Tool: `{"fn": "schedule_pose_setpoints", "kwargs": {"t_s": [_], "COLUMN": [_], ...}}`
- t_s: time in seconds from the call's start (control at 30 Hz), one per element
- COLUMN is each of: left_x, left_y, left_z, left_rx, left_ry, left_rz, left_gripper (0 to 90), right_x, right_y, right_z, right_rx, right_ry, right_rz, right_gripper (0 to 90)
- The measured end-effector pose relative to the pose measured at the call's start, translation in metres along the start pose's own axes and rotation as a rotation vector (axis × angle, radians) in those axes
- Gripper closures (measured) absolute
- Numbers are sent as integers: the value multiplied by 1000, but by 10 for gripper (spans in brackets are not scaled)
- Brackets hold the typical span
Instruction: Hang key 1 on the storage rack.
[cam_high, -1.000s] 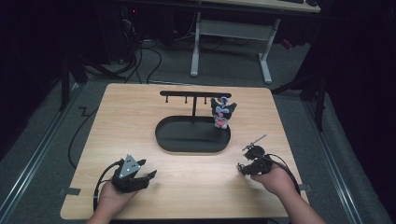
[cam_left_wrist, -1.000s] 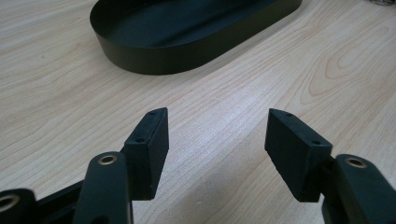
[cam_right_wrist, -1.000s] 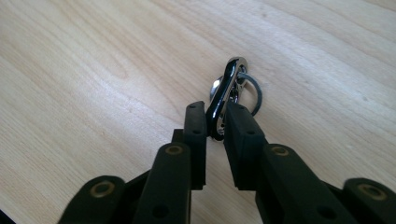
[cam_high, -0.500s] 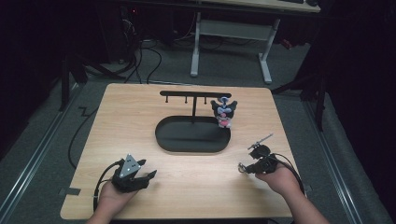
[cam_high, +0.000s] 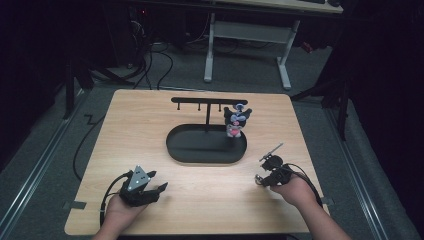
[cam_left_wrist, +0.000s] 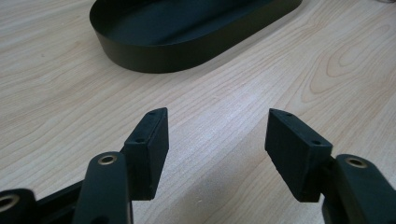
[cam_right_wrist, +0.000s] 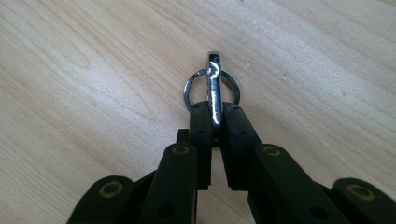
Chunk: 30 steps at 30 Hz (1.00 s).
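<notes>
My right gripper is shut on a flat shiny metal clasp that carries a thin key ring, just above the bare wood. In the high view the right gripper is at the table's front right. A small black plush toy with a pink body hangs from the right end of a black hook rack. The rack stands on an oval black tray at mid-table. My left gripper rests at the front left, open, with nothing between its pads. The tray lies ahead of it.
The wooden table has bare room left and right of the tray. Cables trail from both grippers off the front edge. Beyond the table, on the dark floor, stand a desk frame and loose cables.
My right hand has shifted a little at the front right, still holding the clasp. The plush toy has swayed slightly on its hook. The left hand has stayed put.
</notes>
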<state>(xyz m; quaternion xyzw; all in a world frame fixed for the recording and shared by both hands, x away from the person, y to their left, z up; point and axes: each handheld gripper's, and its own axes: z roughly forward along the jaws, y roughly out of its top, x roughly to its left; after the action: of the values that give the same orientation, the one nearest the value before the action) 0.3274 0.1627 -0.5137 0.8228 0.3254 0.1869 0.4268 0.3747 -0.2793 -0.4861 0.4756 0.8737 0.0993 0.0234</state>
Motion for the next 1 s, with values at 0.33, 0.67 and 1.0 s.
{"fn": "schedule_pose_setpoints", "kwargs": {"t_s": [0.33, 0.67, 1.0], "left_x": [2, 6, 0], "left_y": [0, -3, -1], "left_z": [0, -5, -5], "left_rx": [-6, -27, -30], "left_ry": [3, 3, 8], "left_rz": [-1, -15, 8], "left_gripper": [405, 405, 404], "right_x": [5, 13, 17], "right_y": [1, 6, 16], "right_z": [-7, -33, -48], "right_rx": [-13, -103, -119], "right_ry": [3, 26, 19], "right_rz": [-13, -45, -87], "right_gripper": [850, 850, 850]}}
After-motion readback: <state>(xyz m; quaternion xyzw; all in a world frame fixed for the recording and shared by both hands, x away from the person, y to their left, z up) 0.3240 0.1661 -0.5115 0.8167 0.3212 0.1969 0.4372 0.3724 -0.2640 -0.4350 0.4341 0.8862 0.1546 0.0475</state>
